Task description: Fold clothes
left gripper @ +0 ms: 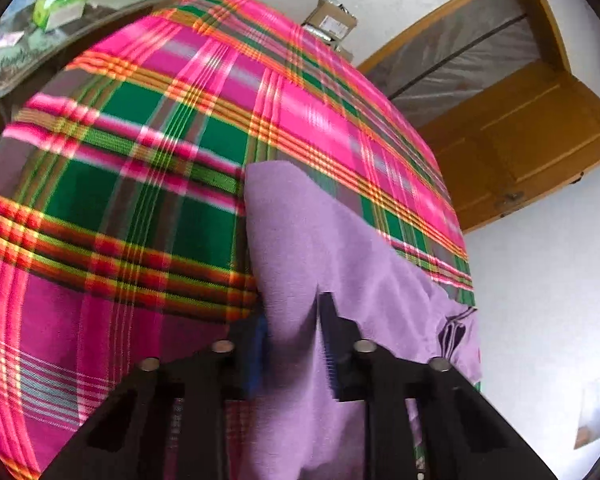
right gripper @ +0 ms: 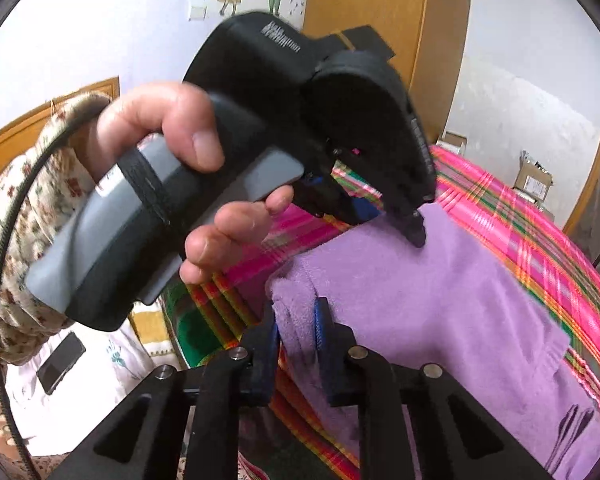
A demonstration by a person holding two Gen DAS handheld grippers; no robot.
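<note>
A lilac garment with a dark motif at one edge lies on a bed covered by a pink, green and orange plaid sheet. My left gripper is shut on a fold of the lilac garment. In the right wrist view the lilac garment spreads across the plaid sheet. My right gripper is shut on a bunched edge of it. The left gripper, held in a hand, pinches the same cloth just beyond.
A wooden door stands to the right of the bed. Cardboard boxes sit by the far wall. A table with a tissue box is at the upper left. A phone lies on white bedding at the lower left.
</note>
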